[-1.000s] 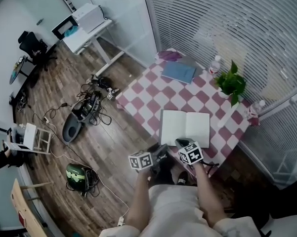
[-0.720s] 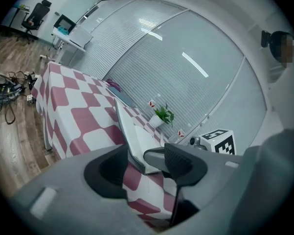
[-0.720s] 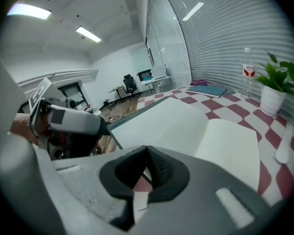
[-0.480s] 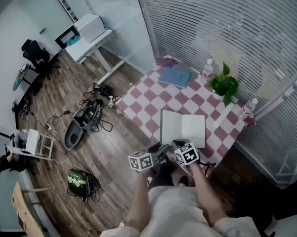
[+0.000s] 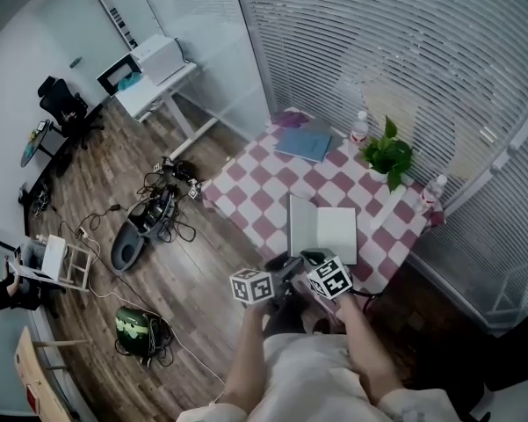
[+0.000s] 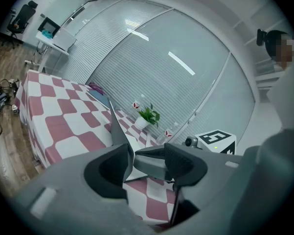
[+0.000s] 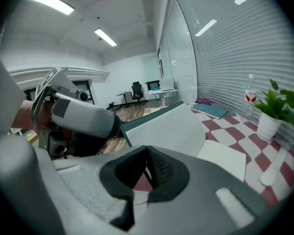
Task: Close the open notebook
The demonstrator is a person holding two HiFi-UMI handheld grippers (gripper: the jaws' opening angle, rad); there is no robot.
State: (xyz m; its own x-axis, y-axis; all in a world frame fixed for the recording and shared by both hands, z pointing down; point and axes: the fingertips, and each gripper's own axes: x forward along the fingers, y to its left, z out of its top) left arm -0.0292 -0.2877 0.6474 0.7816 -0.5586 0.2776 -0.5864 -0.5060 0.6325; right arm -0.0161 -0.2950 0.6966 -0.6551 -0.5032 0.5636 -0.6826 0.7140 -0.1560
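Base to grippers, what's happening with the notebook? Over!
Left hand-held gripper open, propping up the left cover. Right hand-held gripper shut, empty. Notebook half closed, nothing in the way.

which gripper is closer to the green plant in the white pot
Right. The right gripper is at the near edge of the red-and-white checked table, diagonally across from the green potted plant at the far right. The left gripper is beside it, further left.
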